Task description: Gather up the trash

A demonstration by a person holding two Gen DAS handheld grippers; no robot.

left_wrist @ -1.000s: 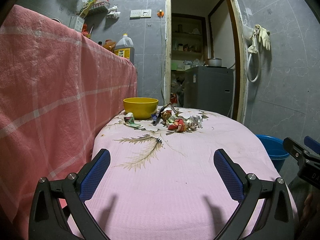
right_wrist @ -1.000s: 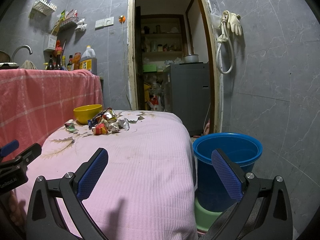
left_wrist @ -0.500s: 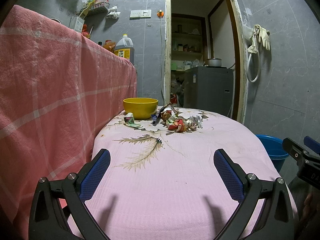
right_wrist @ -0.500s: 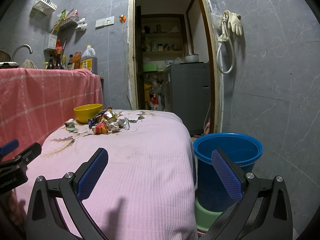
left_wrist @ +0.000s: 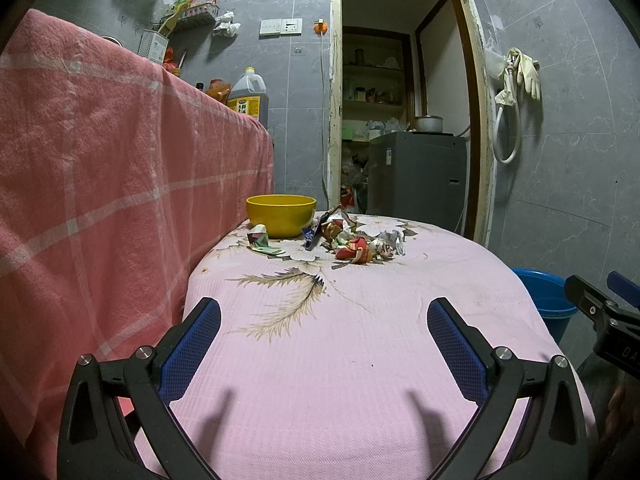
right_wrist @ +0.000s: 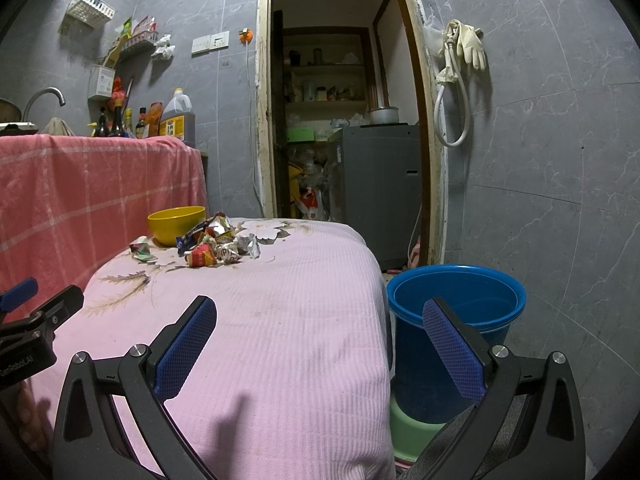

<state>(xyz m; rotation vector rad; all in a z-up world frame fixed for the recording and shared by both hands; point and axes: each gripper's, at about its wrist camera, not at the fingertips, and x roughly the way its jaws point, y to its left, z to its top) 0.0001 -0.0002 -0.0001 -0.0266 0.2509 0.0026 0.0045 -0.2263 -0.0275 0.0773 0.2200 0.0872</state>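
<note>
While both grippers hover low over the near end of a table (left_wrist: 360, 360) draped in a pink floral cloth, the pile of crumpled foil and paper wrappers (left_wrist: 356, 238) lies well ahead at the far end, just beside a round yellow plastic bowl (left_wrist: 281, 215). From the left gripper (left_wrist: 324, 344) the pile sits almost straight ahead, slightly right of centre; from the right gripper (right_wrist: 320, 346) it lies ahead and to the left. The pile spreads crosswise, left to right. A lone folded green and pink wrapper (left_wrist: 260, 242) rests apart, left of the pile. Both grippers' blue padded fingers (left_wrist: 188, 348) are spread wide, holding nothing, pointing level along the table. A round blue plastic bucket (right_wrist: 456, 296) stands on the floor at the table's right, nearest the right gripper.
</note>
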